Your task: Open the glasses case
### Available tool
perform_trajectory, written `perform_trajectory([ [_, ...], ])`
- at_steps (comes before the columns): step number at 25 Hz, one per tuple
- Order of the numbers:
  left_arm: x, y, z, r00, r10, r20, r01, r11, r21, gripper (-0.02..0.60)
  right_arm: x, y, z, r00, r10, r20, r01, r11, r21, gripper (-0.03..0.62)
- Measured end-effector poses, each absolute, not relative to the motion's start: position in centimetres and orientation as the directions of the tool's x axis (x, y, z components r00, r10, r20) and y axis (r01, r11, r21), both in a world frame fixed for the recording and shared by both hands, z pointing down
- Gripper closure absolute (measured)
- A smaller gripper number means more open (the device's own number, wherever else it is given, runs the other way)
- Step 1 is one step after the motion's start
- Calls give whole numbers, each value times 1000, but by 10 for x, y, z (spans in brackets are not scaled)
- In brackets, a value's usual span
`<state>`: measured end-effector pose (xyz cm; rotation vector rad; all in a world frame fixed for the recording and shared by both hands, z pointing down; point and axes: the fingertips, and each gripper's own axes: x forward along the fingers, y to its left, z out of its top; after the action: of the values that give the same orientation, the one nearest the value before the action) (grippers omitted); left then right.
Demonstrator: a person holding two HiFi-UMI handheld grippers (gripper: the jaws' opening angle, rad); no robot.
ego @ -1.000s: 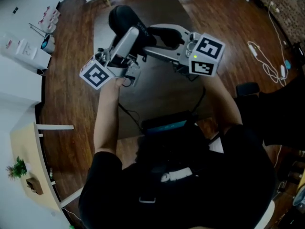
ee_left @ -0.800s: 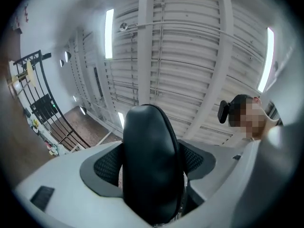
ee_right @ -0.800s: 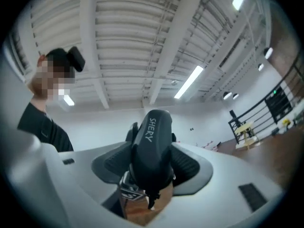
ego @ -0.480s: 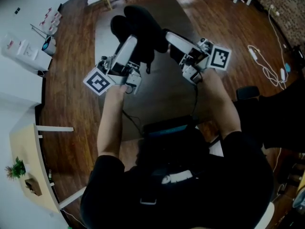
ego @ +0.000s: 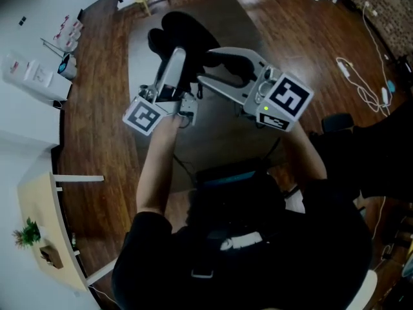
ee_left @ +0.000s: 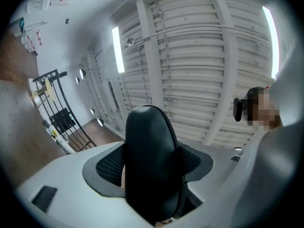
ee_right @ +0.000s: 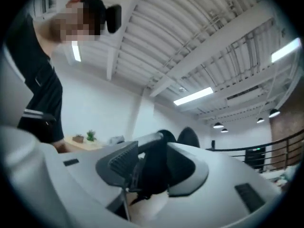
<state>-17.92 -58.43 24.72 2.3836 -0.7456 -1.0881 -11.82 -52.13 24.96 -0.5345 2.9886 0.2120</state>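
The black glasses case point(ego: 185, 28) is held up in the air over the rug, and its top shows as two rounded black lobes. My left gripper point(ego: 179, 55) grips it from below; in the left gripper view the case point(ee_left: 149, 141) stands upright between the mesh pads point(ee_left: 109, 165), which press on its sides. My right gripper point(ego: 208, 67) reaches in from the right, and a black part of the case point(ee_right: 154, 167) sits pinched between its pads point(ee_right: 118, 159). Both pairs of jaws have just been closing with the case between them.
Below lie a grey rug point(ego: 222, 124) and a brown wooden floor point(ego: 97, 134). A white table point(ego: 29, 76) with small boxes stands at the left, white cables point(ego: 361, 86) lie at the right, and a shelf with a small plant point(ego: 27, 234) is at the lower left.
The right gripper rolled, swung off to the right, then came back against the case. The left gripper sank a little. The case's top now shows two lobes where one showed.
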Motion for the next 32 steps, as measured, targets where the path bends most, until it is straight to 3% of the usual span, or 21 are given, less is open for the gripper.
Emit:
perform_trajectory([
  [3, -162, -562, 232, 594, -481, -645, -145, -852, 502, 275, -118, -558, 277, -854, -519, -41, -516, 832, 202, 404],
  [4, -156, -554, 228, 607, -430, -668, -98, -875, 474, 275, -115, -563, 282, -843, -538, -34, -533, 824, 191, 368],
  [8, -146, -537, 220, 622, -324, -713, -5, -912, 409, 276, -116, -558, 285, -897, -441, -42, -441, 897, -5, 361],
  [11, -143, -538, 225, 629, -335, -701, -35, -914, 405, 276, -123, -550, 289, -904, -427, -23, -428, 904, 20, 444],
  [17, -145, -552, 240, 641, -422, -641, -151, -888, 434, 286, -111, -561, 286, -858, -513, -23, -513, 856, 64, 521],
  [23, -163, -564, 248, 607, -521, -600, -283, -847, 450, 311, -87, -578, 277, -772, -634, -44, -633, 762, 135, 528],
  [25, -177, -571, 251, 582, -574, -576, -345, -816, 464, 374, -83, -587, 281, -747, -664, -26, -659, 735, 163, 528],
  [27, -191, -578, 260, 541, -645, -540, -425, -764, 486, 390, -82, -596, 300, -729, -684, 20, -670, 720, 181, 528],
  [32, -208, -581, 274, 473, -725, -500, -517, -688, 510, 579, -87, -613, 396, -694, -691, 202, -671, 723, 166, 528],
])
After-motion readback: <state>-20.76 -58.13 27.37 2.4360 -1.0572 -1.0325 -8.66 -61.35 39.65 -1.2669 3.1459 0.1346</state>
